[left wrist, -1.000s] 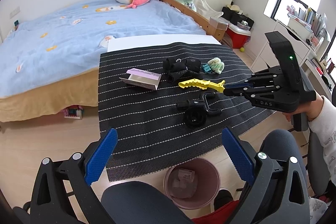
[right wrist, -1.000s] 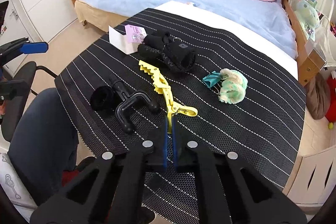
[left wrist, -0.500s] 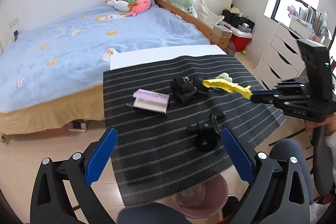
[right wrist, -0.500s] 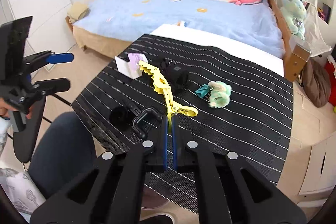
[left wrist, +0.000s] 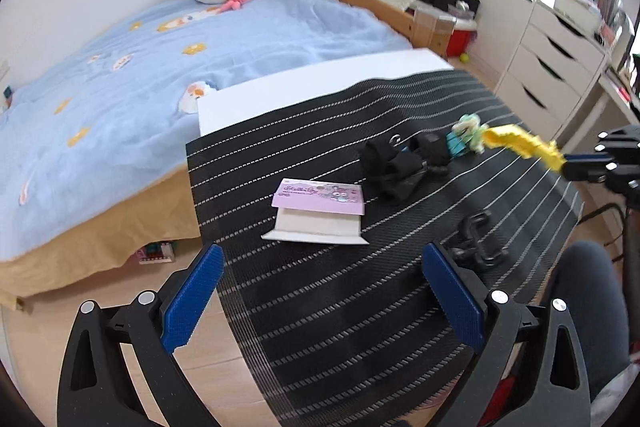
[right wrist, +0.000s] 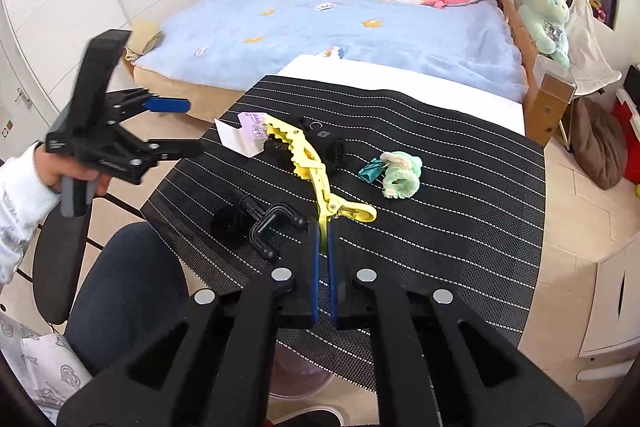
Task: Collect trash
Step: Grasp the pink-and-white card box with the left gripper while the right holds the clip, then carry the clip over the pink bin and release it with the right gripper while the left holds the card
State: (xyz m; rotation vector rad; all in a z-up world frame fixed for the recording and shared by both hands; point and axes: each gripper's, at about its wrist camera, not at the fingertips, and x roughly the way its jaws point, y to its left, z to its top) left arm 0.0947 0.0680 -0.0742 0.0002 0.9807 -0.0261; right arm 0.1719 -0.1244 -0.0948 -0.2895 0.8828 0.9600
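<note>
Spread wide and holding nothing, my left gripper (left wrist: 320, 291) hangs off the near left edge of the black mesh table mat with white stripes (left wrist: 340, 327), its blue pads (left wrist: 192, 291) well apart with only air between them. I judge it is held that way to line up on the opened white cardboard box with a lilac printed lid (left wrist: 318, 213), which lies straight ahead near the mat's left edge and looks like the real trash here.

Further along, toward the middle of the mat, a bundle of black fabric straps (left wrist: 400, 163) sits just beyond the box, and a black plastic hook-shaped clamp with a round knob (left wrist: 474, 247) lies near the front edge. Toward the right side rests a pale green fluffy hair tie with a teal binder clip (right wrist: 398, 171) touching it.

My right gripper (right wrist: 323, 247) is closed tight on the handle end of a long yellow plastic toothed hair clip (right wrist: 310, 167), which sticks out forward, raised clear of the mat. I carry it by the tail, probably so it can be dropped cleanly.

Below the near edge, a pink round waste bin (right wrist: 300, 379) shows partly through the mesh, under my right gripper; that is likely where collected things go.
</note>
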